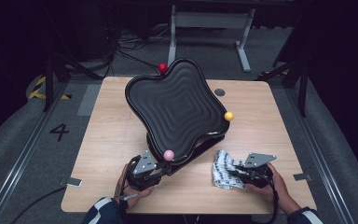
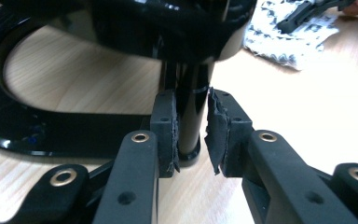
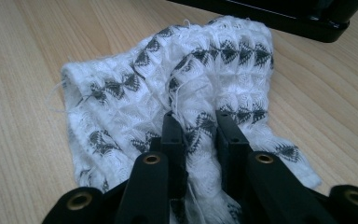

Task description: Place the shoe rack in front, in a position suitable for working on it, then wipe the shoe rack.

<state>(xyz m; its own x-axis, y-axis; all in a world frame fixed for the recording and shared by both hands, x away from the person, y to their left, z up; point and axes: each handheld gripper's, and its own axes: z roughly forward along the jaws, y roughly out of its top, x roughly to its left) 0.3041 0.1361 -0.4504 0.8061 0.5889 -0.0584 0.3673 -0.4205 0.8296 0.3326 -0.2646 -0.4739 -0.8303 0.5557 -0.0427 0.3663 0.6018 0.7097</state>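
- Dark floor, cables and a grey frame are sitting behind a pale wooden worktop (image 1: 121,140), and the action is all at its near edge.
- Centre stage, a big black wavy tray (image 1: 177,109) is tilting on its black stand (image 2: 23,135), with a red ball (image 1: 162,68) at its far rim, a yellow ball (image 1: 229,116) at its right rim and a pink ball (image 1: 168,155) at its near rim.
- Left tongs (image 2: 191,135) are coming in low at the near-left of the tray, just beside the pink ball.
- Up close, they are pinching the stand's upright black post (image 2: 189,112): the left pad is pressing on it, the torn right pad is sitting right against it, so the jaws are narrow and clamped on the post.
- Right tongs (image 3: 200,135) are lying low at the near-right of the worktop, gripped by the person's hand (image 1: 272,184).
- They are squeezing a fold of a white cloth with grey bow-tie marks (image 3: 177,84); the jaws are narrow with fabric bunched between them.
- That cloth is resting crumpled on the wood, just right of the stand's foot, near it but apart.
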